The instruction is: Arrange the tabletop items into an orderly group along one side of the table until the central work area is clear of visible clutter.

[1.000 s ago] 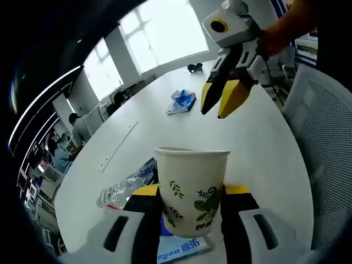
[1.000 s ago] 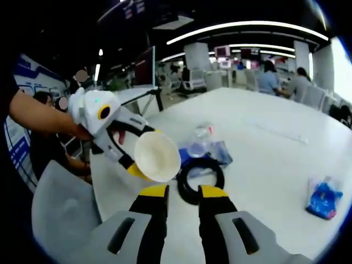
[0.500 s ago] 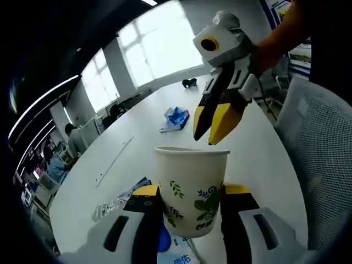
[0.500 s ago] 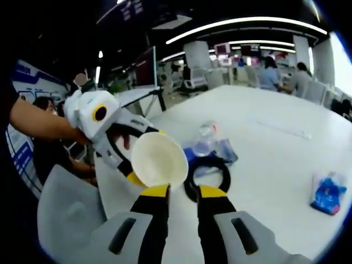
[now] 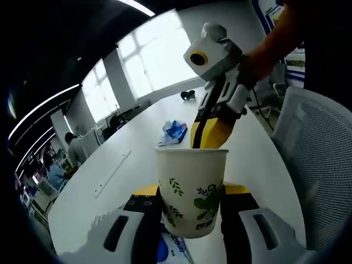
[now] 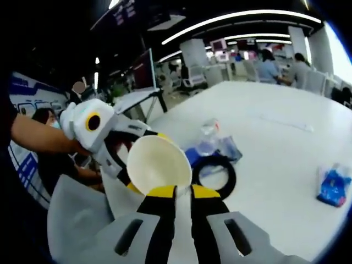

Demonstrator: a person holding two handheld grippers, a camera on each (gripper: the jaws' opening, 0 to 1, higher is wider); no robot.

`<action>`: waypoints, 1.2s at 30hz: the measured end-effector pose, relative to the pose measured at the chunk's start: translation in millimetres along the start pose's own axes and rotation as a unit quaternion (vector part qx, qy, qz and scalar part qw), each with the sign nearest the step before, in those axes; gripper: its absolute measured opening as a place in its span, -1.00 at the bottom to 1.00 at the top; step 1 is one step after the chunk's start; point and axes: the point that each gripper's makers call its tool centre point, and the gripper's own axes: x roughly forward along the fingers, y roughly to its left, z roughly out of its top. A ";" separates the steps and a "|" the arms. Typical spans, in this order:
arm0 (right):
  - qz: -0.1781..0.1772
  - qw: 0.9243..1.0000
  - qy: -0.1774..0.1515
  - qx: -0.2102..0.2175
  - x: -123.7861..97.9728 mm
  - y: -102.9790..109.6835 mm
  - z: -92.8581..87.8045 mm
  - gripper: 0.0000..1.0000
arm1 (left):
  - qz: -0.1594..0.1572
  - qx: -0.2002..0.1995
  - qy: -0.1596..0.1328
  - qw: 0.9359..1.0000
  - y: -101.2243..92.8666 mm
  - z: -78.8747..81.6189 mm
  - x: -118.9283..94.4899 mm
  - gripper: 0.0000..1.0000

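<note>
Paper cup [image 5: 192, 190] clamped betw. left gripper [image 5: 190, 212] jaws; right gripper [image 5: 209, 135] jaws near-closed, empty, at cup rim 12 o'clock, above tabletop [image 5: 137, 159].

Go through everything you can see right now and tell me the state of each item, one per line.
paper cup: upright, empty, held off the table between the left gripper's jaws
left gripper: shut on the cup
right gripper: jaws nearly together at the cup's rim
plastic bottle: lying on the table
black ring: flat on the table
blue packet: crumpled on the table
</note>
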 end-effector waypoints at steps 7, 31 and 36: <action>-0.001 1.000 -0.003 0.014 -3.9 0.3 7.5 -0.96 | 0.008 -0.023 0.005 1.000 1.2 -2.0 1.4 -0.17; 0.003 1.000 -0.011 -0.006 -2.3 9.3 22.1 -0.98 | 0.025 -0.082 0.024 0.996 -5.5 -11.0 5.6 -0.18; 0.005 1.000 -0.013 -0.007 -2.6 7.8 24.3 -0.98 | 0.032 -0.093 0.021 0.995 -4.2 -10.8 6.6 -0.20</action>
